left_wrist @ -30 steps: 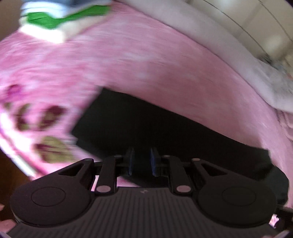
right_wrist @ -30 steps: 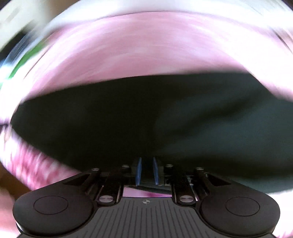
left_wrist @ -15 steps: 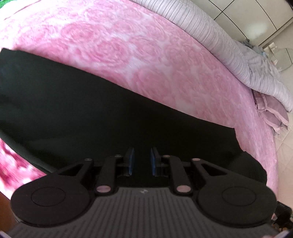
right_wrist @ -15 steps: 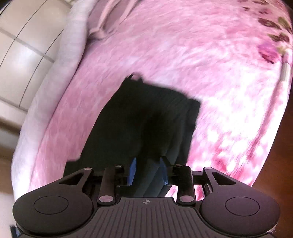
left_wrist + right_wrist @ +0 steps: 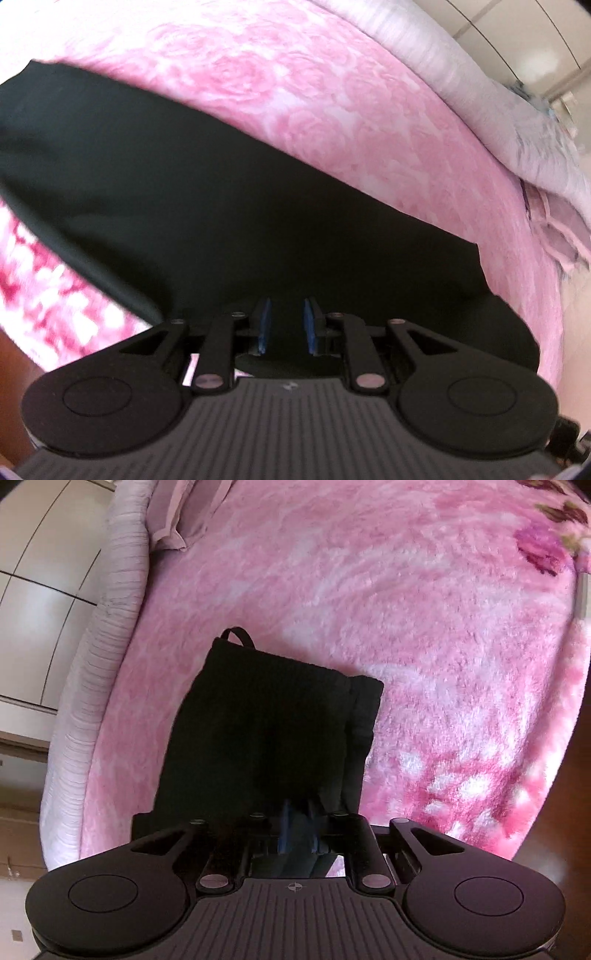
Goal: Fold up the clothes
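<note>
Looking left first: my left tool (image 5: 285,325) has pads apart with black garment (image 5: 221,206) cloth between them, near the bed (image 5: 332,110) edge. Right tool (image 5: 298,827) looks nipped on it. It's narrowed into layers; more folds probably remain.

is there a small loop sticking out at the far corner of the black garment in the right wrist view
Yes, a thin black fabric loop pokes out from the far corner of the black folded garment.

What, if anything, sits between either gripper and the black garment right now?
Nothing visible does. The left gripper has the black garment right at its blue pads, and the right gripper is closed on its near edge. Only the pink blanket surrounds it.
</note>
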The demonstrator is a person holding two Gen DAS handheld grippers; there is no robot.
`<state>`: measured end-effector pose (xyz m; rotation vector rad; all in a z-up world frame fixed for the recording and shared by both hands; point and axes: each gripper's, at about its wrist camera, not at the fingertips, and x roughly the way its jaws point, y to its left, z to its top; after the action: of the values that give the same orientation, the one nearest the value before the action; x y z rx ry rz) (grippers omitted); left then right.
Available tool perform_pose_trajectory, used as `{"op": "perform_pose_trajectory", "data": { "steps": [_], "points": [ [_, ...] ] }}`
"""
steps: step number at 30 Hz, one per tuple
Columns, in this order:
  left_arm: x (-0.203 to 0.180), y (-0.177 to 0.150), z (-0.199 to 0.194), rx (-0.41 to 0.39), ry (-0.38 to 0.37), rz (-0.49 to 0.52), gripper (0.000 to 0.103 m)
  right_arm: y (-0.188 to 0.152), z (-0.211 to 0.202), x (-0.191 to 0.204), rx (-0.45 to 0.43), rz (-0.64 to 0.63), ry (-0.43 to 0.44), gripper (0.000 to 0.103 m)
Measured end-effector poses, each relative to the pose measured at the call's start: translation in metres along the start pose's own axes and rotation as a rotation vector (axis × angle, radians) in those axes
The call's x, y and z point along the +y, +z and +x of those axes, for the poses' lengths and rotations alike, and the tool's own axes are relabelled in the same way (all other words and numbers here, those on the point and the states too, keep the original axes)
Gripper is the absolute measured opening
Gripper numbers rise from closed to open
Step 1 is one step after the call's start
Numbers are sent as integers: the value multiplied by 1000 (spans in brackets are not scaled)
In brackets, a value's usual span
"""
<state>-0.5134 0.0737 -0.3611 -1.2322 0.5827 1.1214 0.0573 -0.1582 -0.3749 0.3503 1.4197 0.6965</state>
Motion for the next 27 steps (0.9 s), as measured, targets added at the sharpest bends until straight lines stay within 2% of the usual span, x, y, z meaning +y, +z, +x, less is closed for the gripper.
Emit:
{"op": "perform_pose_trajectory", "data": {
  "steps": [1, 2, 7, 8, 9, 10, 11, 14, 16, 18, 21, 23, 27],
  "points": [
    [4, -2, -1, 2, -7, -36, 27, 0, -3, -1, 6, 9, 0, 28],
    [9, -4, -2, 3, -15, -73, 27, 0, -4, -2, 13, 19, -2, 41],
    [28, -12, -6, -4, -47, -232, 27, 0, 7, 4, 29, -25, 3, 43],
    [30, -12, -6, -9, -49, -248, 27, 0, 10, 6, 31, -36, 4, 40],
    [31, -12, -7, -11, -47, -254, 27, 1, 12, 7, 34, -47, 5, 19],
    [32, -12, -8, -12, -44, -256, 27, 0, 14, 9, 36, -64, -1, 6],
    [32, -11, -8, -13, -41, -258, 27, 0, 13, 11, 39, -91, -19, 2],
    [33, -13, -9, -18, -22, -246, 27, -3, 3, 15, 11, -181, -53, 1],
    [33, -15, -10, -24, -4, -229, 27, -3, -3, 11, -8, -195, -96, 0],
    [32, -17, -10, -29, 14, -212, 27, -5, 4, 0, 12, -185, -148, 0],
    [32, -20, -10, -37, 41, -186, 27, -10, 17, 2, 46, -214, -177, 3],
    [31, -22, -10, -42, 59, -169, 27, -13, 8, 18, 10, -303, -203, 5],
    [17, -18, -18, -102, 77, -67, 27, -26, -18, 51, -146, -526, -295, 10]
  ]
}}
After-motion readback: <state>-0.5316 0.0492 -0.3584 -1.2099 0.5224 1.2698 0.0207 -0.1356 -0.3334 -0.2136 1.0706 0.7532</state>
